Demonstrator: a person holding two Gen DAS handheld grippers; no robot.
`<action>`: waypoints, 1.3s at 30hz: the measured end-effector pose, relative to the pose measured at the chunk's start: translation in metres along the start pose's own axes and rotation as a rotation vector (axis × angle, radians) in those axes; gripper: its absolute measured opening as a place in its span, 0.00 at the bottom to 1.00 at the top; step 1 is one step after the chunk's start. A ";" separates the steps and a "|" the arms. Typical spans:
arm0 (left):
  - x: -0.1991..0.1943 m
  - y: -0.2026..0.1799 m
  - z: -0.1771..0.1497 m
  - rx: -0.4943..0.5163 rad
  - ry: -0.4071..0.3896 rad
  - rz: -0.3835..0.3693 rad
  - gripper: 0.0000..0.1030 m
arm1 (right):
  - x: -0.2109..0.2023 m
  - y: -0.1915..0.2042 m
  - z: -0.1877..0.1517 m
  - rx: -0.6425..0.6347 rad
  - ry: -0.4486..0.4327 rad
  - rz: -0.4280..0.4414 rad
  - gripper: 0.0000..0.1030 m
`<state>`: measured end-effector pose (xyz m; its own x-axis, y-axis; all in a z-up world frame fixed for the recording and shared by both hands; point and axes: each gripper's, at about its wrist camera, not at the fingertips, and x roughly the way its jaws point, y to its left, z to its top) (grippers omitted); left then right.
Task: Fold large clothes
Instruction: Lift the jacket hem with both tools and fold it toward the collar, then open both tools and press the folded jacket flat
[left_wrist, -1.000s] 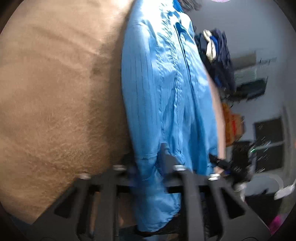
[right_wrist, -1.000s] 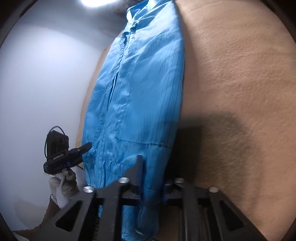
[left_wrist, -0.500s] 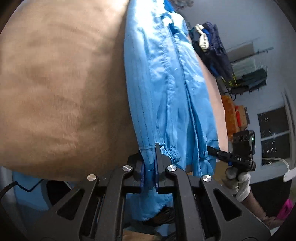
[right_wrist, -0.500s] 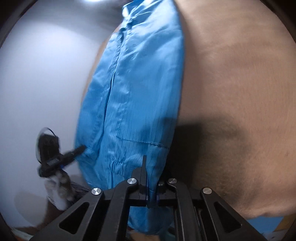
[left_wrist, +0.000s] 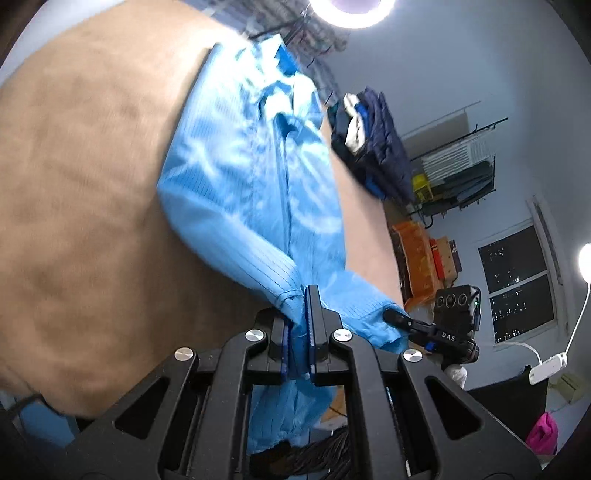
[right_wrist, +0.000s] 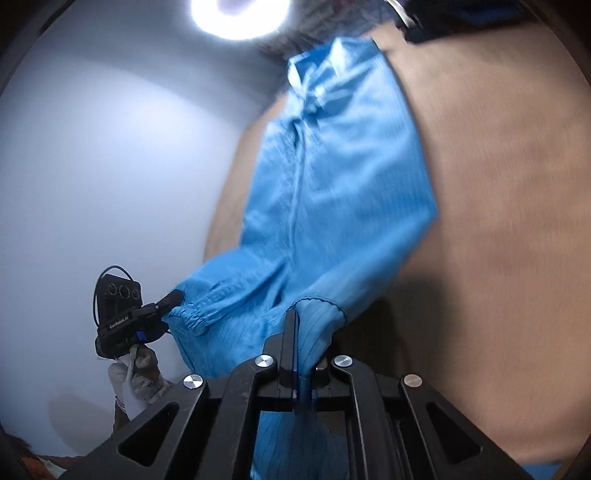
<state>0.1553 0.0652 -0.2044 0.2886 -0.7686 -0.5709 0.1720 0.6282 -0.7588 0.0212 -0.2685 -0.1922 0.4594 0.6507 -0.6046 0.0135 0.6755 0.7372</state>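
"DAS" is read in white on the black body of the right gripper (left_wrist: 397, 320) in the left wrist view; "GenRobot.AI" is read on the left gripper (right_wrist: 173, 296) in the right wrist view. The long light-blue pinstriped garment (left_wrist: 255, 192) is laid lengthwise on the tan fuzzy surface (left_wrist: 81, 184), its collar pointed away from both cameras. Its near hem is lifted off the surface, with one corner clamped between each gripper's closed jaws. An elastic cuff (right_wrist: 192, 317) is seen beside the left gripper.
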 end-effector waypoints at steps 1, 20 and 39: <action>0.000 -0.002 0.009 0.007 -0.013 0.001 0.05 | -0.002 0.003 0.007 -0.009 -0.015 0.000 0.02; 0.076 0.037 0.113 -0.031 -0.061 0.112 0.05 | 0.073 -0.012 0.139 -0.075 -0.111 -0.167 0.02; 0.079 0.047 0.118 -0.019 -0.117 0.187 0.53 | 0.052 -0.021 0.154 -0.107 -0.130 -0.174 0.45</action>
<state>0.2971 0.0481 -0.2486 0.4216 -0.6187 -0.6629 0.0876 0.7555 -0.6493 0.1820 -0.3025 -0.1931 0.5692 0.4761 -0.6704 0.0116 0.8106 0.5855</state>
